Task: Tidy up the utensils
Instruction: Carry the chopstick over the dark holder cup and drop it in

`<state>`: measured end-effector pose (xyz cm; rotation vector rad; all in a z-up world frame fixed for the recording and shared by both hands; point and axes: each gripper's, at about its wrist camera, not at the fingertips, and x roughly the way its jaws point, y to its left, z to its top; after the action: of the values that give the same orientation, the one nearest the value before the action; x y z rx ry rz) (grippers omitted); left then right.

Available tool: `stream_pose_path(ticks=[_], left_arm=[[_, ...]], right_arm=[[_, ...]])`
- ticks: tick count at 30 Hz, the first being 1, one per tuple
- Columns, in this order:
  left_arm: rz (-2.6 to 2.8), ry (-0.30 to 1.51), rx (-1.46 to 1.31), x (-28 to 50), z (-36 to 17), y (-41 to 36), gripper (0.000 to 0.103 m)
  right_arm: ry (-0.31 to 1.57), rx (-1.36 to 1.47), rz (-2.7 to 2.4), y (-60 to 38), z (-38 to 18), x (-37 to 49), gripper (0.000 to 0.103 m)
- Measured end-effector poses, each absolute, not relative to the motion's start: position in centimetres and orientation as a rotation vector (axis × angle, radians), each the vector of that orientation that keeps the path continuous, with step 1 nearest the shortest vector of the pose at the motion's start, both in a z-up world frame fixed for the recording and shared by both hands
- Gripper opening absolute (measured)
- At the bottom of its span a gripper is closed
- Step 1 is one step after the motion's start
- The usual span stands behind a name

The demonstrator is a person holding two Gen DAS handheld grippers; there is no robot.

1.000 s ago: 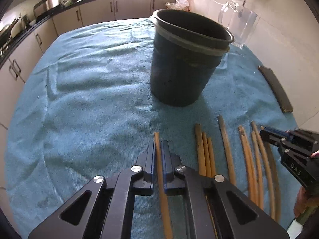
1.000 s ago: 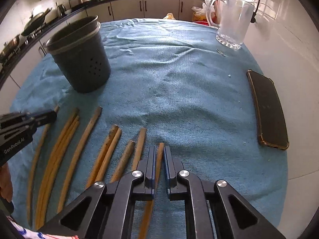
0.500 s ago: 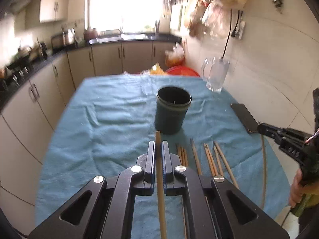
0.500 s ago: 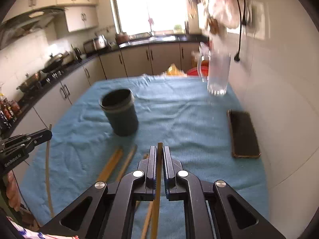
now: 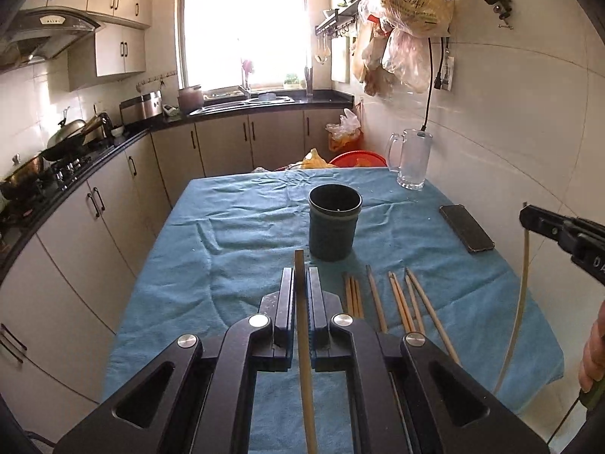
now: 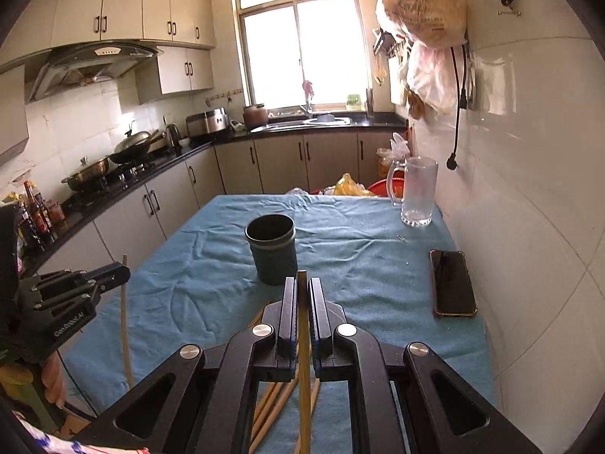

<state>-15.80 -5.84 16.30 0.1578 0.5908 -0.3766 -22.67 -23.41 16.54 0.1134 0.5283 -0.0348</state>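
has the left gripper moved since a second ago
Yes. The left gripper has risen and pulled back from the dark cup, lifting its chopstick off the blue cloth.

Blown-out daylight from the window [image 5: 242,26], sharp focus, fisheye curving and dark corners.
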Motion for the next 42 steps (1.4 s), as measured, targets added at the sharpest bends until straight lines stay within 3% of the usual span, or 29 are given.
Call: stream_pose_path(ticks=[34,42], left_arm=[[-0.351,0.498,0.183,-15.3,19.7,-6.6,0.005],[-0.419,0.501,0.1,-12.2,23.3,-6.7,0.005]], right_arm=[[0.406,0.093,0.005,-23.2,22.1,-21.0,0.006],[0.37,0.091,0.012,-23.5,24.3,-18.9,0.006]])
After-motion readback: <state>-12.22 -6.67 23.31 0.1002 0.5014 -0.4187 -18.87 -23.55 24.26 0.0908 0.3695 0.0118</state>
